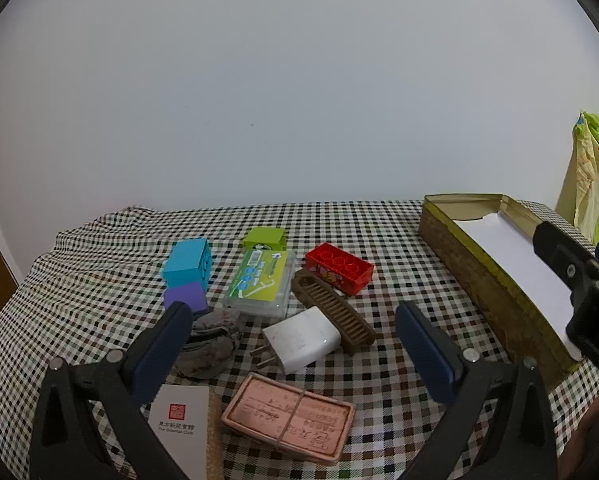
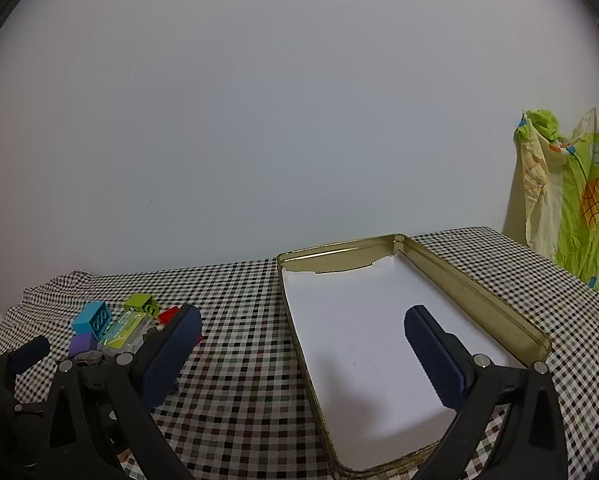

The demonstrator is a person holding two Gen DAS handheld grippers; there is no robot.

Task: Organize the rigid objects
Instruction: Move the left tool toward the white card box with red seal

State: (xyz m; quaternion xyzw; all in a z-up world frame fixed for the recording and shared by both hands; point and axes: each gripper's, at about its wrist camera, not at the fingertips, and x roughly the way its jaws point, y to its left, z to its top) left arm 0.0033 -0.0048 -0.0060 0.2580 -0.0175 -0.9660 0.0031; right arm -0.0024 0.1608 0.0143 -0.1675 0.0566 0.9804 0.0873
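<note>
On the checked tablecloth (image 1: 399, 248) our left gripper (image 1: 295, 332) hovers with its fingers spread as wide as they go, holding nothing. Between them lie the white plug adapter (image 1: 303, 338) and the brown comb (image 1: 331, 312). At six o'clock sits the pink embossed block (image 1: 289, 418) bound with a rubber band; at seven a white card (image 1: 179, 424); at nine a crumpled grey cloth (image 1: 211, 344). Toward eleven stand the purple cube (image 1: 185, 296) and the blue brick (image 1: 187, 264), at twelve the floss-pick box (image 1: 261, 284) with the green brick (image 1: 264, 238) behind, and at one the red brick (image 1: 339, 266).

Our right gripper (image 2: 303, 344) is equally wide and empty, poised over the near left edge of the shallow gold tin (image 2: 475, 304), whose paper-lined floor is bare.

We judge that nothing is sorted yet: the first pick is in hand. Next we would lower the left fingers around the adapter, squarely, avoiding the comb touching it.

Behind runs a plain pale wall; a green-and-yellow patterned fabric (image 2: 567, 200) hangs at three o'clock.
</note>
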